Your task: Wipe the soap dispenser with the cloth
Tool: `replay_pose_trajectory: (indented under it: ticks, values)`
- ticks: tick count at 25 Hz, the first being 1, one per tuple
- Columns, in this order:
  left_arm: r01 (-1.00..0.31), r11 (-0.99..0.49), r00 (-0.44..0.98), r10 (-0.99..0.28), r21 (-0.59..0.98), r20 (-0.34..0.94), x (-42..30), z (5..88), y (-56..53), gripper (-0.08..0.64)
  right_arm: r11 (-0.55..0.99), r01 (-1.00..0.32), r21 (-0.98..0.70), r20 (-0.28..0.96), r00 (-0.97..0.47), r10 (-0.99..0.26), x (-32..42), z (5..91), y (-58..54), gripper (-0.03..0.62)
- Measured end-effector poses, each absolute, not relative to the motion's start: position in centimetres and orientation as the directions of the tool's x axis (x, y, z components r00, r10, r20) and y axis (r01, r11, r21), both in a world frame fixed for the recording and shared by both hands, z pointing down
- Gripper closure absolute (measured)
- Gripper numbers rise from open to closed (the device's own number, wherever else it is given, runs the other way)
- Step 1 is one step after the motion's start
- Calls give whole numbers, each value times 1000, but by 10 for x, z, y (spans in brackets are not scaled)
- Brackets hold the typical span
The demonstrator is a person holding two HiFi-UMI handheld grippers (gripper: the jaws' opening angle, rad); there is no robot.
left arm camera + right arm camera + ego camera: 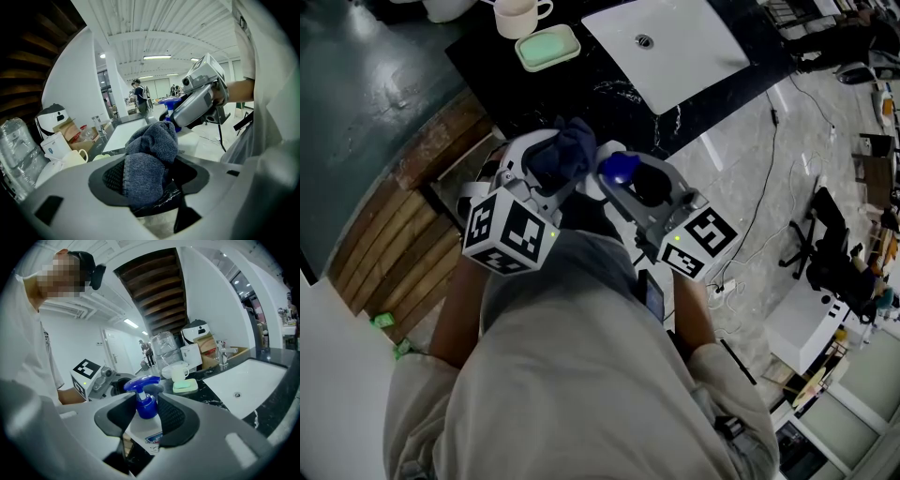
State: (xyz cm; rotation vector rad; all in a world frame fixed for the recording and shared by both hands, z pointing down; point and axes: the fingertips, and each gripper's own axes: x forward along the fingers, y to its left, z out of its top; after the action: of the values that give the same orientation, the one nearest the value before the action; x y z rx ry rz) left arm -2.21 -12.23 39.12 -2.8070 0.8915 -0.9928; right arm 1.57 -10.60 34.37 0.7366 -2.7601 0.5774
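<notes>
In the head view both grippers are held close to the person's chest, in front of the black counter (581, 94). My left gripper (551, 167) is shut on a bunched dark blue-grey cloth (569, 148), which fills the gap between its pads (149, 161) and bulges out past them. My right gripper (643, 184) is shut on the soap dispenser (619, 170), a white bottle (149, 431) with a blue pump head (142, 383), held upright off the counter. The cloth sits just left of the pump head, very near it; I cannot tell whether they touch.
On the counter are a white sink basin (670, 52), a pale green soap dish (547, 48) and a cream mug (519, 16). A faucet (221, 355) stands behind the sink. Wooden planks (398, 239) run along the left, and cables (769, 197) trail over the pale floor.
</notes>
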Motion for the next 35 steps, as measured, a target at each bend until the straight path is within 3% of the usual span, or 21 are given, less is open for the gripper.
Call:
replay_pose_trajectory:
  ticks: [35]
  values:
    - [-491,-866,645,-431,-91,631,-19,439,-92,311,796,-505,-334,284,-859,-425,18,346,-104,453]
